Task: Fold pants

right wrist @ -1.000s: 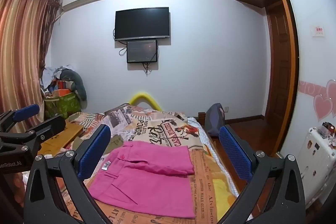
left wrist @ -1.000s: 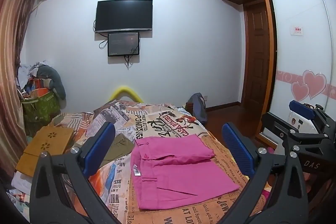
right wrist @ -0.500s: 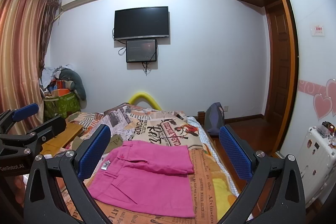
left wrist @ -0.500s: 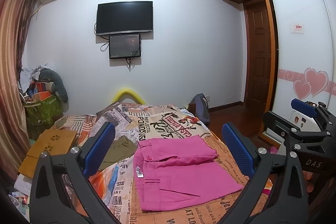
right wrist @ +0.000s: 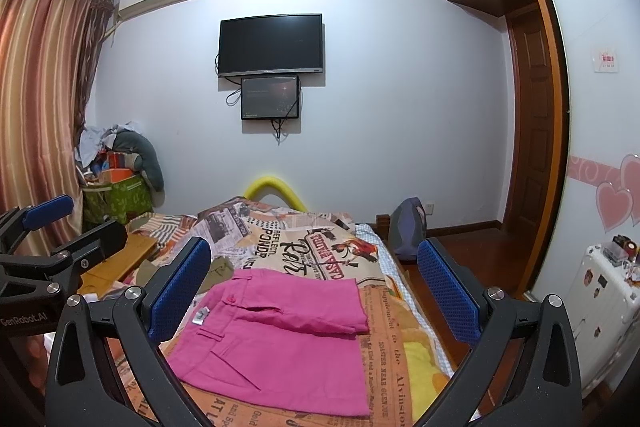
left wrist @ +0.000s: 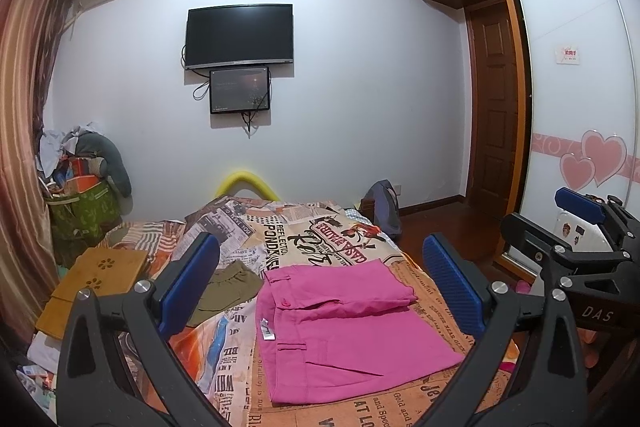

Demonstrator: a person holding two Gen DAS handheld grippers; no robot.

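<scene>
Dim, even indoor light; sharp focus, strong fisheye bending, dark corners.

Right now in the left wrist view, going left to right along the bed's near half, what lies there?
Wooden board → olive garment → pink pants → right gripper, at the picture's right edge, off the bed.

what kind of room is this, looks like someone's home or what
Most likely a home bedroom. The pink pants lie folded on a bed with a newspaper-print cover, a TV hangs on the wall, and a sliding wardrobe door with heart decals stands on the right.
</scene>
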